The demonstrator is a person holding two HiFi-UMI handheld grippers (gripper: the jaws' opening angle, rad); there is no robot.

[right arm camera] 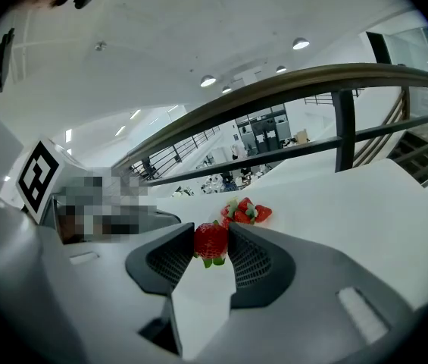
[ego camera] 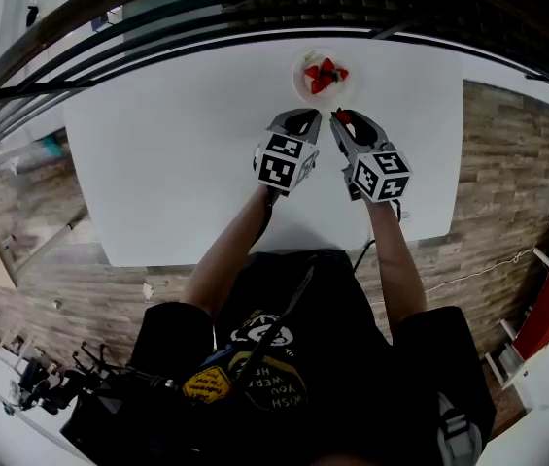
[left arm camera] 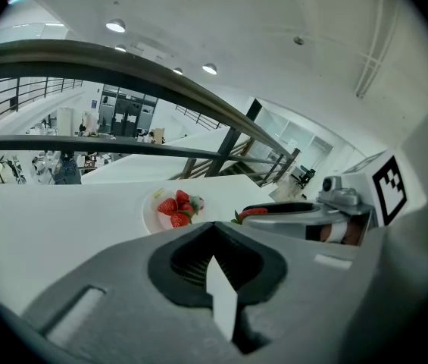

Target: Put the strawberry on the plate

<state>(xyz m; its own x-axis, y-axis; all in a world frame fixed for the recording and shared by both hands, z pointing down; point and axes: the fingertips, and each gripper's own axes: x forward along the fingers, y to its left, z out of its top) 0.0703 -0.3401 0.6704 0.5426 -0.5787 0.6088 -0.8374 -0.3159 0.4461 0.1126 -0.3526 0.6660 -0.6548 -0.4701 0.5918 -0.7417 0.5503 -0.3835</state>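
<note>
The only readable writing is the print on the person's black shirt (ego camera: 276,384). It is upside down in the head view and looks like "WISH YOU WERE"; the rest is too small to make out. Each gripper carries a cube with black-and-white square markers and no words.

The plate (ego camera: 299,83) is the only container. It is small, white and round, it sits near the far edge of the white surface (ego camera: 177,144), and it holds a small heap of strawberries (ego camera: 325,74) with green leaves.

The right gripper (right arm camera: 212,237) is clenched on 1 strawberry (right arm camera: 211,241), with both ribbed pads pressed against its sides and its leaves pointing down. In the head view this strawberry (ego camera: 344,117) is just beside the plate's near rim, not on the plate.

The left gripper (left arm camera: 212,226) has its jaws together with nothing between them. It is next to the right gripper, a little further from the plate.
</note>
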